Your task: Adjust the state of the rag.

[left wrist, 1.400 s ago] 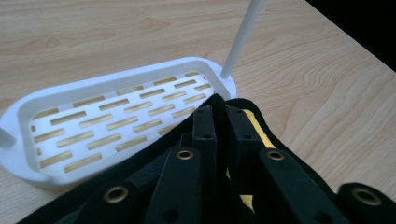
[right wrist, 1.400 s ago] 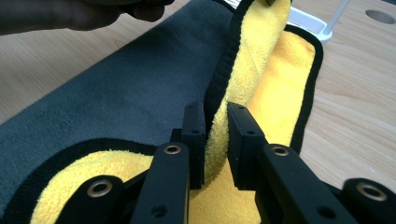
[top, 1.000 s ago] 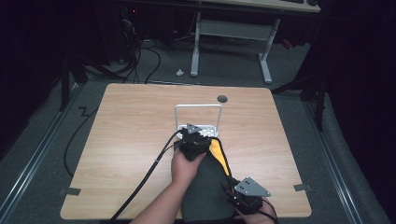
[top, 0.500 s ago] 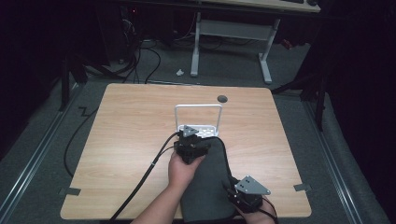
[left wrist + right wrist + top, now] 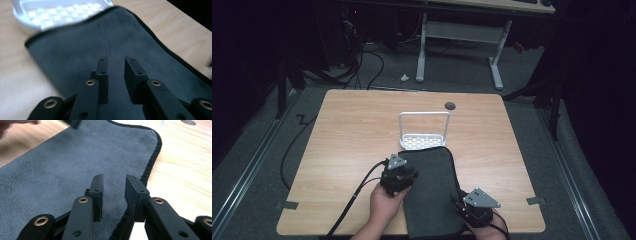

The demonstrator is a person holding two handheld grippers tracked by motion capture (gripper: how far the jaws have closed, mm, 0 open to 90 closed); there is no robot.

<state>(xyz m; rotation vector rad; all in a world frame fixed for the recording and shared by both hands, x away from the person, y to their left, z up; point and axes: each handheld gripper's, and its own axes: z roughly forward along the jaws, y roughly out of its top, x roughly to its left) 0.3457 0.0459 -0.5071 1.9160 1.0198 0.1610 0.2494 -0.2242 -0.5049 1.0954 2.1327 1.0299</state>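
On the wooden desk (image 5: 352, 130) in a dark room, the grey cloth (image 5: 432, 195) lies flat at lower centre, its far edge touching a white rack (image 5: 424, 141), with the left hand-held gripper (image 5: 116, 72) and right hand-held gripper (image 5: 113, 192) both parted and empty over it, so the spreading step seems done and next comes picking an edge to pinch.

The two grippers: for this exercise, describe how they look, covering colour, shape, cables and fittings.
Each is a black handheld tool. The left gripper and the right gripper both end in two flat, rectangular black jaws with small screw holes, on link arms with brass-coloured rivets. In the high view each carries a grey three-cornered plate, and a black cable trails from the left one.
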